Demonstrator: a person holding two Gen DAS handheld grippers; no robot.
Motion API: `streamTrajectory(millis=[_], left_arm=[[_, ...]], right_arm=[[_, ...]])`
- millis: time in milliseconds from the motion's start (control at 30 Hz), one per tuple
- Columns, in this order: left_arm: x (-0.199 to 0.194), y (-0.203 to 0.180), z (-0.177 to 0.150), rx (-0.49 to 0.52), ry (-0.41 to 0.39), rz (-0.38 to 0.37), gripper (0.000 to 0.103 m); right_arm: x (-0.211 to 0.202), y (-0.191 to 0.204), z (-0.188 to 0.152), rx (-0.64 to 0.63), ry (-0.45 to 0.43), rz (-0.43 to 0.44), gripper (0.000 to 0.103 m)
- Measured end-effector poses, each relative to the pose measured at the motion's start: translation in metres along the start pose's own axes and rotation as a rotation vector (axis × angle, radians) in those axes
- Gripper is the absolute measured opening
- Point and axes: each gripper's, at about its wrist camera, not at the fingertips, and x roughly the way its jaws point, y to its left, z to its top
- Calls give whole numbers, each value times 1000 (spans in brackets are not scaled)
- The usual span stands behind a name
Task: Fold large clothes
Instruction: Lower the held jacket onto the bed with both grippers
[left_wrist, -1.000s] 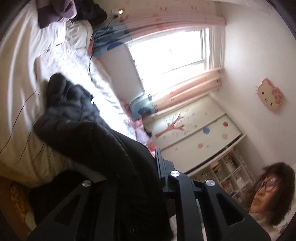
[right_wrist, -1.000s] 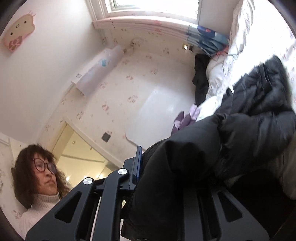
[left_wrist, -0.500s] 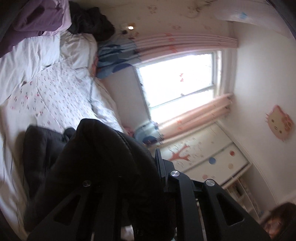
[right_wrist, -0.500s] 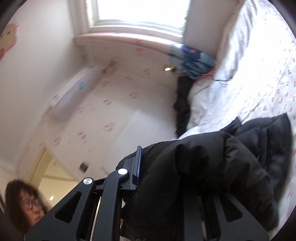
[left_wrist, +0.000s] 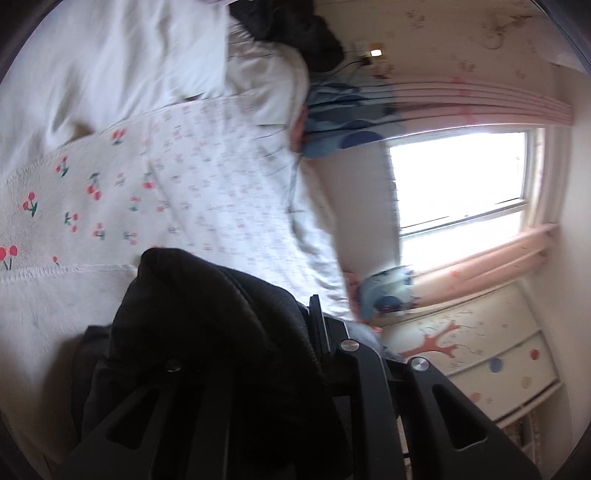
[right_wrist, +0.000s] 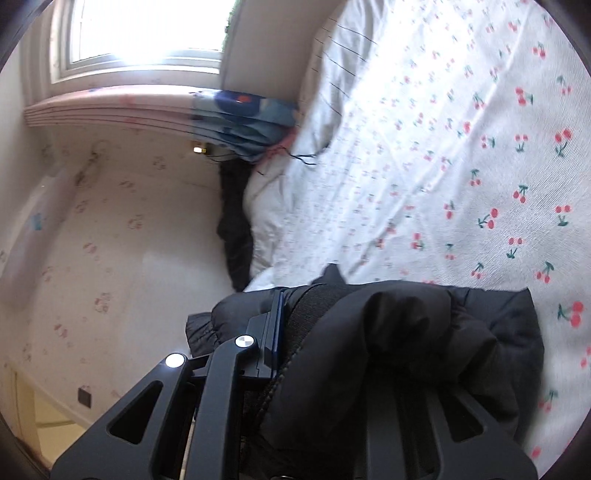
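Black puffer jacket (left_wrist: 207, 332) bulges up and over both claws, pinched between the jaws of each. The left gripper (left_wrist: 280, 354) is clenched on a thick fold of it, which covers its left finger completely. The right gripper (right_wrist: 306, 354) grasps another bunch of the same jacket (right_wrist: 406, 332), which spills over its right finger and rests on the bed just beyond.

Ahead of both claws spreads the bedspread (right_wrist: 461, 155), white with small red cherries, creased but bare past the jacket. A plain white duvet (left_wrist: 122, 62) lies at its far end, with dark clothing (left_wrist: 295, 29) heaped beyond that. The bed edge drops off toward the window (left_wrist: 458, 177), where pink curtains (left_wrist: 491, 254) with blue tiebacks hang. A painted cabinet (left_wrist: 480, 347) stands beyond the left gripper, under the window. Beside the right gripper a flower-papered wall (right_wrist: 122, 236) runs along the bed.
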Motion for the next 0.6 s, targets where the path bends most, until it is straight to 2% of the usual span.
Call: streamTrajectory(millis=[133,300,467,533,567,600], left_arm=[[17,14,2,0,9,59,15],[33,15,9,22,24,145,15],[55,25,20,-31,117,240,17],[50,16,24,-42,130,227,25],[45,9,26,-38,126,202,29],[37,0,28,-31,118,173,37]], right_arm=[[13,-12,4,-2,8,-44,15],[22,-10,10,1,13,-96,15],[44,-18,21,71,82,-182,17],[45,-15,24,95,96,-200,23],[42,-10,25,92,95,-195,34],[37,-2,24,74,86,-179,49]])
